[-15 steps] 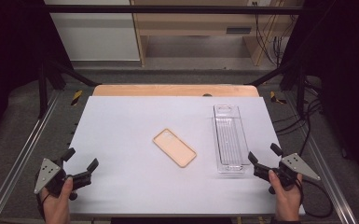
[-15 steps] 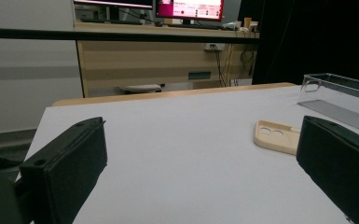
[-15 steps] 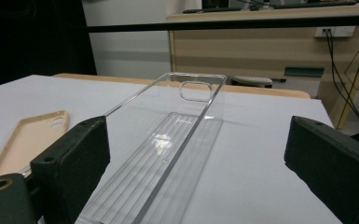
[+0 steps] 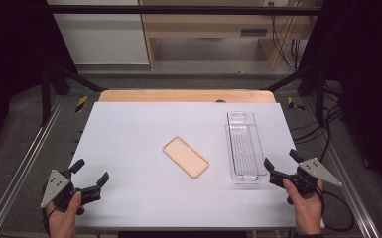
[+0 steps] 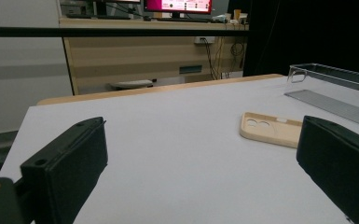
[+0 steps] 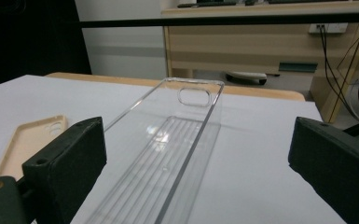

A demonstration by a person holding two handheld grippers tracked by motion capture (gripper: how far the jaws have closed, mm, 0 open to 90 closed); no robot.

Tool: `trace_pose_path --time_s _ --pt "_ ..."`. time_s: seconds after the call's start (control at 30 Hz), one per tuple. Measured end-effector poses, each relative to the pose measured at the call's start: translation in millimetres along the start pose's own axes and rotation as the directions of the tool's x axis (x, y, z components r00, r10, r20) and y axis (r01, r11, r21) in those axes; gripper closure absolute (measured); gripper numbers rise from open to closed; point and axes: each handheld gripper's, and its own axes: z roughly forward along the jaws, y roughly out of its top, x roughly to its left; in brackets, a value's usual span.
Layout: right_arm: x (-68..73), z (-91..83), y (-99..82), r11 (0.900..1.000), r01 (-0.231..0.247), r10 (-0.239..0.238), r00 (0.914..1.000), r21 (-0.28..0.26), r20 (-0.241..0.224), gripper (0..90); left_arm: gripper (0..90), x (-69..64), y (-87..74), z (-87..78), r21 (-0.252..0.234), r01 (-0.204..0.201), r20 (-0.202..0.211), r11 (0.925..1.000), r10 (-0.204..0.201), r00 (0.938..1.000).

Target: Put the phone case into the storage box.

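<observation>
A tan phone case [image 4: 185, 156] lies face up at the middle of the white table [image 4: 129, 129]; the left gripper view shows the phone case [image 5: 270, 129] ahead to the right, the right gripper view shows the phone case [image 6: 25, 140] at the left. A clear plastic tray [image 4: 244, 148] lies lengthwise to its right, empty. My left gripper [image 4: 90, 172] rests open near the front left corner, nothing between its jaws. My right gripper [image 4: 281, 158] is open at the front right, just beside the tray's near end; the tray [image 6: 177, 144] runs away between its jaws without touching them.
A wooden strip [image 4: 186, 95] borders the table's far edge. Metal frame rails [image 4: 22, 168] run along both sides. A wooden desk [image 4: 213, 29] and cables [image 4: 290, 44] stand behind. White table surface lies around the case and tray.
</observation>
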Motion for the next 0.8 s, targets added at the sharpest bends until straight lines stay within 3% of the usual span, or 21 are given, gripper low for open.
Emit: trace_pose_path --time_s 0.23,0.5,0.8 --pt "11.0 -0.6 27.2 0.9991 0.038 -0.037 0.9992 0.018 -0.017 4.3 1.5 -0.4 0.2 0.5 0.004 0.002 0.007 1.0 -0.002 1.0" --pt "34.0 2.9 57.1 0.9967 0.079 -0.078 0.996 0.021 -0.043 5.5 1.5 -2.3 0.1 1.0 0.012 -0.01 0.015 0.9999 0.009 0.9998" --pt "57.8 25.5 89.8 0.9906 0.13 -0.126 0.9881 0.043 -0.088 5.2 1.4 -2.3 0.0 1.2 0.016 -0.011 0.015 0.9998 0.011 0.9998"
